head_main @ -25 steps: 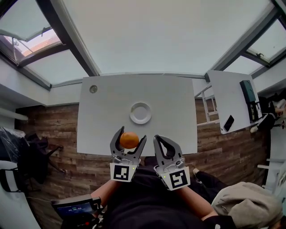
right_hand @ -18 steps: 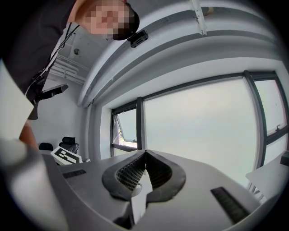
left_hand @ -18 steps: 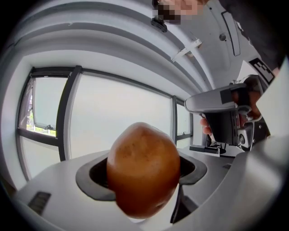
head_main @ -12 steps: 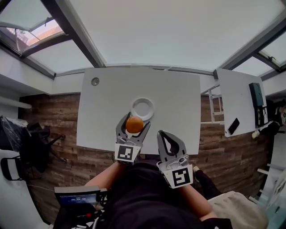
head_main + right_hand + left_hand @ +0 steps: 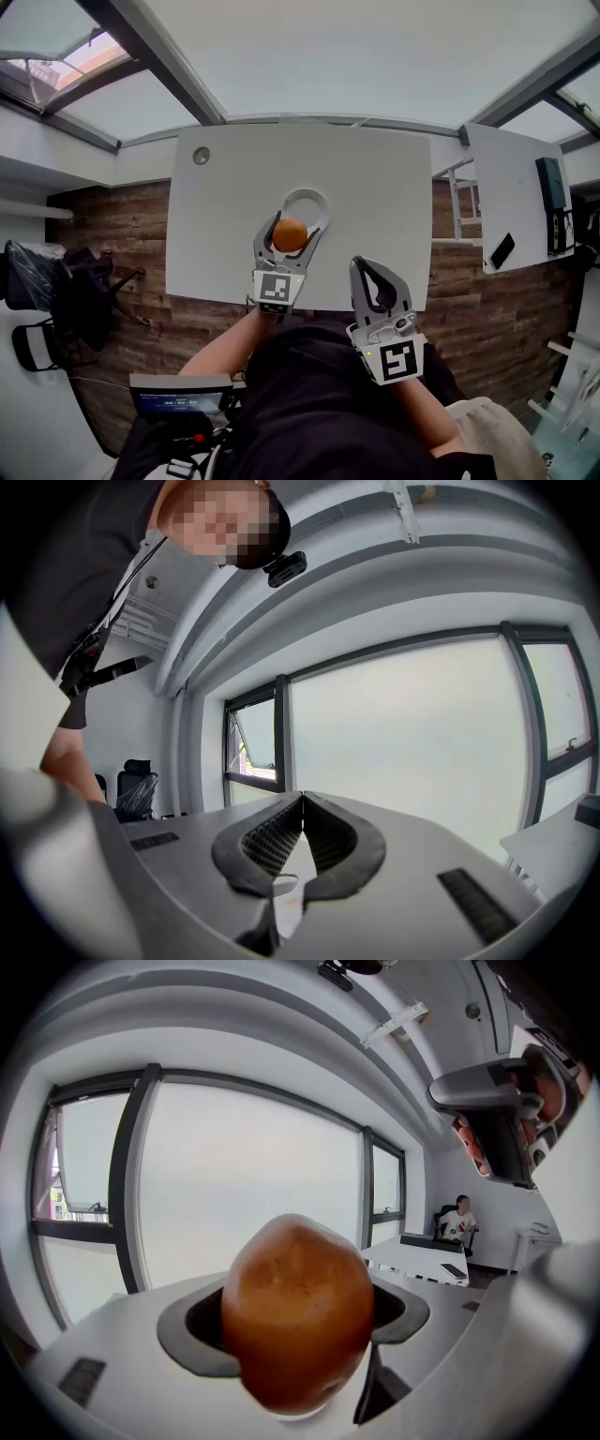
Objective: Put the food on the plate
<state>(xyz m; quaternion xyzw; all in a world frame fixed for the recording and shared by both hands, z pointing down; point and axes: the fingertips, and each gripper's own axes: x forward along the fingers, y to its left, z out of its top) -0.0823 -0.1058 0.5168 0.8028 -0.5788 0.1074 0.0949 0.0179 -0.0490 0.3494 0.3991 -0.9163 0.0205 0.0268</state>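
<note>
Left gripper [image 5: 294, 228]: jaws are standing apart by the orange's width and pressing on it from 2 sides; it is reaching out over the table.
Orange [image 5: 290, 234]: it is sitting between the left jaws and filling the gap; in the left gripper view both dark pads [image 5: 194, 1340] are touching its flanks.
Orange axis: in the left gripper view it is looking taller than wide, with its long axis running upright across the line between the 2 jaws and the narrower end pointing up; in the head view it is looking nearly round.
Orange place: it is hanging over the near rim of the plate in the head view; whether it is touching the plate I cannot tell.
Right gripper [image 5: 365, 266]: jaws are pressing together, ribbed pads [image 5: 260, 846] meeting at the tips with nothing between them; it is hanging over the table's near edge, right of the left gripper and apart from the plate.
Plate [image 5: 307, 194]: white and round, it is lying on the table near the middle, partly covered by the left gripper.
Table [image 5: 375, 178]: white, it is bearing the plate; a small round fitting [image 5: 201, 156] is sitting near its far left corner.
Side table [image 5: 511, 183]: white, it is standing to the right and carrying a dark phone [image 5: 502, 251] near its edge.
Background: a person [image 5: 459, 1224] is sitting at a desk far off in the left gripper view.
</note>
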